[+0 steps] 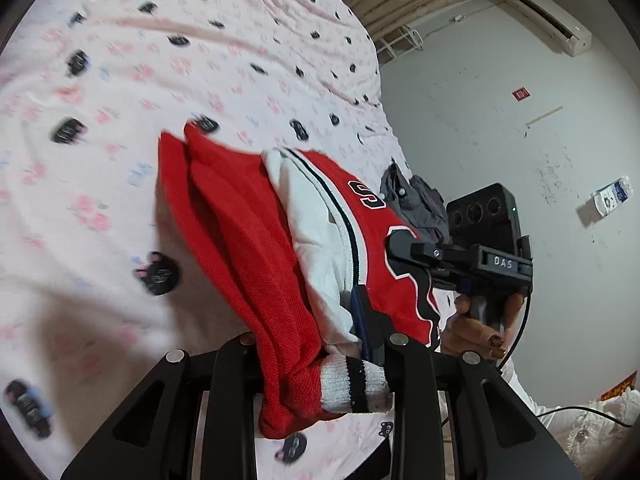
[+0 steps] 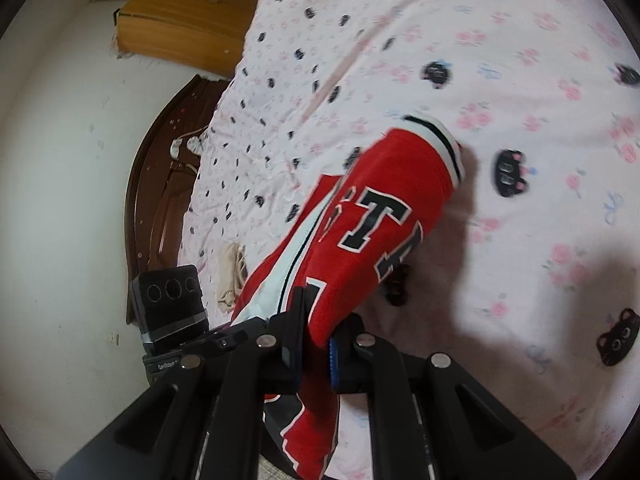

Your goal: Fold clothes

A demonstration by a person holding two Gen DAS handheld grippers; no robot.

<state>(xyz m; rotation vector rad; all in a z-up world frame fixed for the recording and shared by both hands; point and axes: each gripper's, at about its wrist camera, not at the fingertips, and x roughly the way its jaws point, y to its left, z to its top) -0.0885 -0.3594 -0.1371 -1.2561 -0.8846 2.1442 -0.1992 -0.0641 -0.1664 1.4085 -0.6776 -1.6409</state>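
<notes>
A pink bedsheet [image 1: 224,60] printed with flowers and black cat faces covers the bed, a marked white wall [image 1: 500,140] rising beyond its right edge. Lifted above the sheet hangs a red knit jacket [image 1: 240,240] with white panels, black piping, large black-and-white letters and a striped white-and-black cuff [image 1: 352,384]. The left gripper [image 1: 320,356] is clamped on bunched red fabric and the cuff at the near edge; the right gripper [image 2: 316,344] pinches a fold of the lettered red front [image 2: 384,216], its jaws narrow. A grey garment [image 1: 416,200] lies on the bed beyond the jacket, and a hand [image 1: 476,332] grips the right gripper's handle
</notes>
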